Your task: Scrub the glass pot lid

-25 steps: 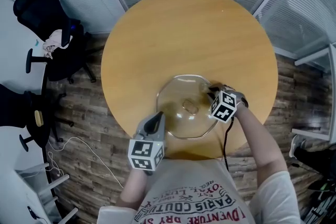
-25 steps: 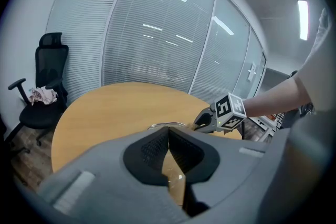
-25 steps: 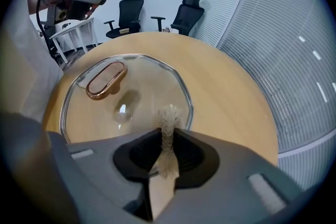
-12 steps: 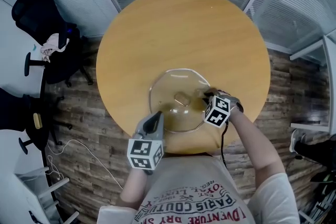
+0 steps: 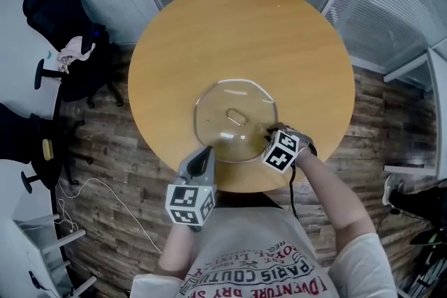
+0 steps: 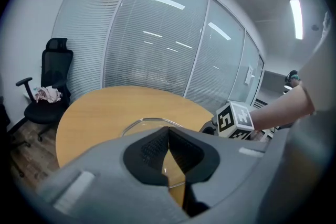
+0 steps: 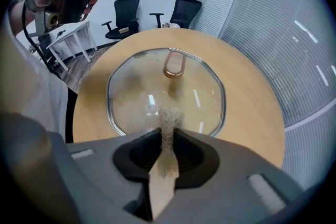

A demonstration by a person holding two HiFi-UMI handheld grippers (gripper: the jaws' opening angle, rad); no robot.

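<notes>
On the bench (image 5: 237, 31), the right tool (image 7: 168, 139) pinches a scouring pad (image 7: 168, 122) against the glass pot lid (image 5: 236, 121); the left tool (image 6: 168, 136), closed and empty, sits by its rim.

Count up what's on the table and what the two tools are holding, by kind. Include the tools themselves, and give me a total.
glass pot lid: 1
scrub brush: 1
tools: 2, the left tool and the right tool
total: 4
</notes>
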